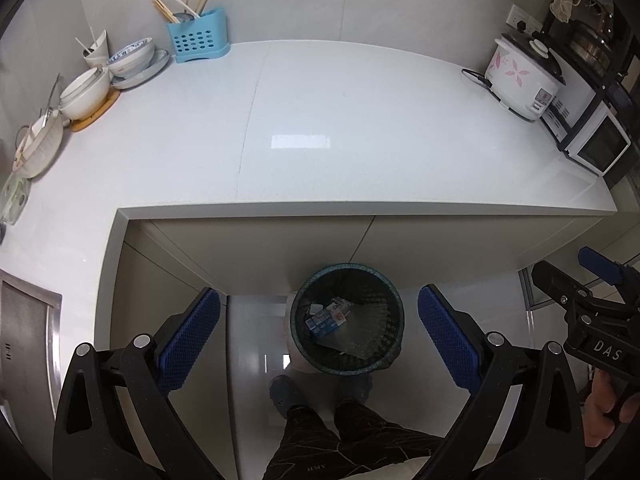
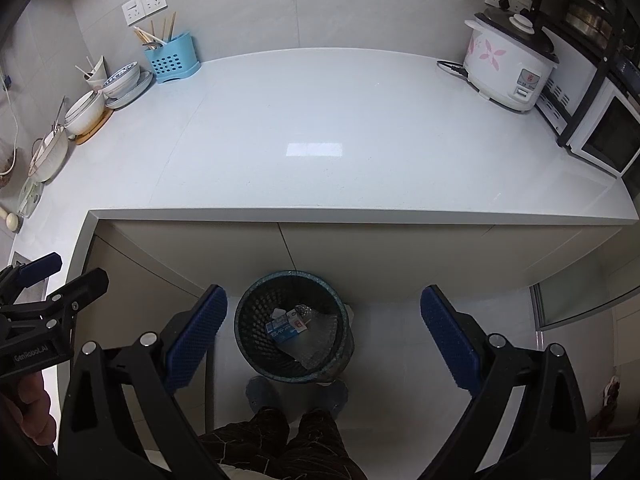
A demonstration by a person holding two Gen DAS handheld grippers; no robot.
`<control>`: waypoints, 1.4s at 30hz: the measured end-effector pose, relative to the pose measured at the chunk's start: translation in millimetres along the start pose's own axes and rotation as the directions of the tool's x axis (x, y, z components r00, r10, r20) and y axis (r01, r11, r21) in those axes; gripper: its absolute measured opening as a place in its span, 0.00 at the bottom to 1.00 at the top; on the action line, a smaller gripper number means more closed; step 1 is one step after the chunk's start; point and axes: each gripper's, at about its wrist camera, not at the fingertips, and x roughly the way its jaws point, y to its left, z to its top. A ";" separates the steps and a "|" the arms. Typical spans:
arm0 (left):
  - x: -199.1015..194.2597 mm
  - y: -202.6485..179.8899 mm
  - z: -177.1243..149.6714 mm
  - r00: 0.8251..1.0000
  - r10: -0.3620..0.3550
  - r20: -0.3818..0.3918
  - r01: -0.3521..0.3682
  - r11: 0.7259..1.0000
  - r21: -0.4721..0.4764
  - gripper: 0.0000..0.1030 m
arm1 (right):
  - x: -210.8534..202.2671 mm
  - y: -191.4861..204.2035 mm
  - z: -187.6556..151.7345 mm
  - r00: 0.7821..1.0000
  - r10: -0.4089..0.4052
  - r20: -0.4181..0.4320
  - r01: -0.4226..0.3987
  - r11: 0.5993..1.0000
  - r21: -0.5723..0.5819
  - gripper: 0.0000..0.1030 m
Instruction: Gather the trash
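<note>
A dark mesh trash bin stands on the floor below the counter edge; it also shows in the right wrist view. Inside it lie a blue-and-white carton and clear crumpled plastic. My left gripper is open and empty, held high above the bin. My right gripper is open and empty, also above the bin. Each gripper shows at the edge of the other's view: the right, the left.
A white countertop spans both views. Bowls and plates and a blue chopstick holder stand at the back left. A rice cooker and a microwave stand at the right. The person's legs are below.
</note>
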 end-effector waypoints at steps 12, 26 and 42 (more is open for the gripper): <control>-2.0 0.5 0.3 1.000 0.003 0.004 -0.003 1.000 0.008 0.94 | -1.7 5.7 -1.5 1.000 -0.001 0.006 0.001 1.000 -0.015 0.91; -3.7 -2.3 0.2 0.999 0.039 0.016 -0.039 0.999 0.017 0.94 | -4.6 6.0 -1.7 1.000 -0.002 0.015 0.003 0.999 -0.036 0.91; -4.7 -7.0 0.8 1.000 0.002 0.001 -0.002 1.000 0.013 0.94 | -11.1 5.5 -0.5 1.000 -0.003 0.028 0.004 0.999 -0.033 0.91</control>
